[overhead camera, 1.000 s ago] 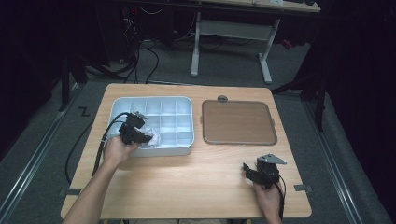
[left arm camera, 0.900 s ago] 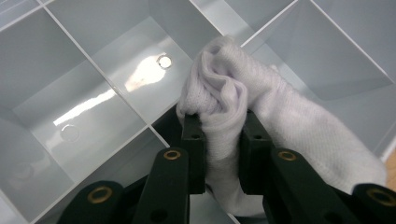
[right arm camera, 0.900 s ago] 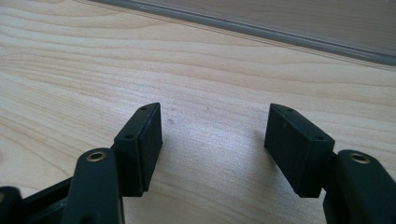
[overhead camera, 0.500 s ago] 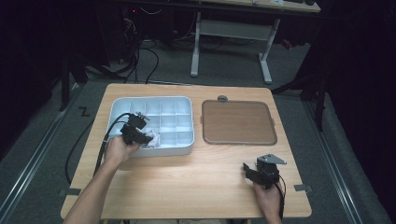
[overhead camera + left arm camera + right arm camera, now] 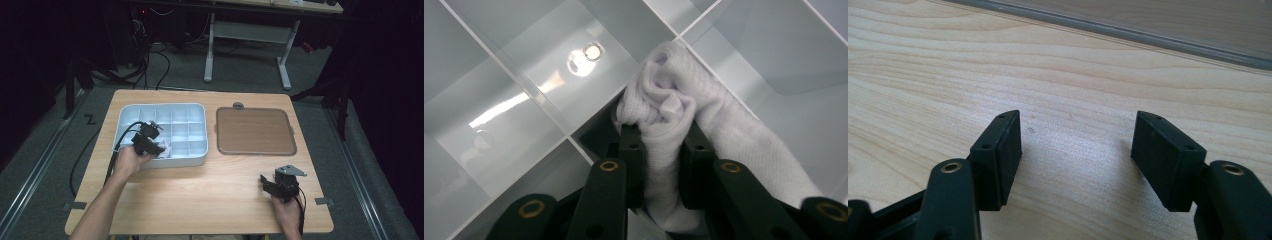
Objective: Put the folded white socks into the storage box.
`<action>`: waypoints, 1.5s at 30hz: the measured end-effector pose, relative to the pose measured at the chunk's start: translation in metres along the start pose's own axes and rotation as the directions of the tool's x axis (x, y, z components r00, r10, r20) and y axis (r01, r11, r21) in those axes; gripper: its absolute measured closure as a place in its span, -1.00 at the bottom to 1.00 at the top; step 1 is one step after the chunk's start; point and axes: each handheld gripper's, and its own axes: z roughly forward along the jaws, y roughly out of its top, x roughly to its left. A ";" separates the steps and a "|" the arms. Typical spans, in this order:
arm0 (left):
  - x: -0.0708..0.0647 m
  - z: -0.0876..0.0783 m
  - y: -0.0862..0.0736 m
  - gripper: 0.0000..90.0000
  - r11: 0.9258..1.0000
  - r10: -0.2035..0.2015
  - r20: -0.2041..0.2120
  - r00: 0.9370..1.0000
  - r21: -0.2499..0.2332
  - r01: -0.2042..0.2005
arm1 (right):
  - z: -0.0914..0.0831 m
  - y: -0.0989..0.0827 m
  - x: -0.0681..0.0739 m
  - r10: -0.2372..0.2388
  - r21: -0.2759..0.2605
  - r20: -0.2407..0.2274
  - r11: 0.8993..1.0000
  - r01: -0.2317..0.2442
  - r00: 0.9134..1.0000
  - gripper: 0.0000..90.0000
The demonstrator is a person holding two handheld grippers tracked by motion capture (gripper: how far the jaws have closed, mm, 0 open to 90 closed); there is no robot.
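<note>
1. I count one white cloth (image 5: 674, 115), bunched up.
2. One grey compartment tray (image 5: 195, 111) sits on the bench; its cells I can't count for certain from the high view.
3. One brown flat tray (image 5: 255, 131) lies just beside it.
4. Two claws are in my hands: the left claw (image 5: 152, 146) and the right claw (image 5: 267, 184).
5. One bench (image 5: 210, 200) carries it all.

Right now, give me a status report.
Left gripper shut on white cloth over divided tray. Right gripper open above table. Nothing in the way.
</note>
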 end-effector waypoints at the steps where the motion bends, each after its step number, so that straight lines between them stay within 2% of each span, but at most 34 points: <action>1: -0.001 -0.001 -0.001 0.68 1.000 0.010 -0.006 1.000 -0.009 -0.010 | 0.000 0.000 0.000 0.000 0.000 0.000 1.000 0.000 1.000 -0.17; 8: -0.003 -0.010 0.001 0.54 0.998 0.012 0.004 1.000 -0.054 -0.011 | 0.000 0.000 0.000 0.000 0.000 0.000 1.000 0.000 1.000 -0.17; 16: -0.005 -0.016 0.004 0.27 0.996 -0.024 0.025 0.999 -0.081 0.026 | 0.000 0.000 0.000 0.000 0.000 0.000 1.000 0.000 1.000 -0.17; 23: -0.005 -0.020 0.007 0.11 0.994 -0.037 0.037 0.999 -0.098 0.040 | 0.000 0.000 0.000 0.001 0.001 -0.001 1.000 -0.001 1.000 -0.17; 30: -0.006 -0.027 0.012 0.07 0.987 -0.063 0.070 0.996 -0.142 0.072 | 0.000 0.000 0.000 0.002 0.002 -0.001 1.000 -0.002 1.000 -0.17; 33: -0.007 -0.029 0.013 0.15 0.984 -0.065 0.072 0.995 -0.162 0.076 | 0.000 0.000 0.000 0.003 0.001 0.000 1.000 -0.003 1.000 -0.17; 38: -0.003 -0.028 0.015 0.61 0.980 -0.077 0.052 0.996 -0.178 0.086 | 0.000 0.000 0.000 0.002 0.001 0.000 1.000 -0.002 1.000 -0.17; 40: -0.003 -0.028 0.015 0.69 0.980 -0.082 0.046 0.996 -0.178 0.089 | 0.000 0.000 0.000 0.002 0.001 0.000 1.000 -0.002 1.000 -0.17; 45: -0.005 -0.018 0.011 0.79 0.986 -0.057 -0.002 0.998 -0.156 0.056 | 0.000 0.000 0.000 0.002 0.002 -0.001 1.000 -0.002 1.000 -0.17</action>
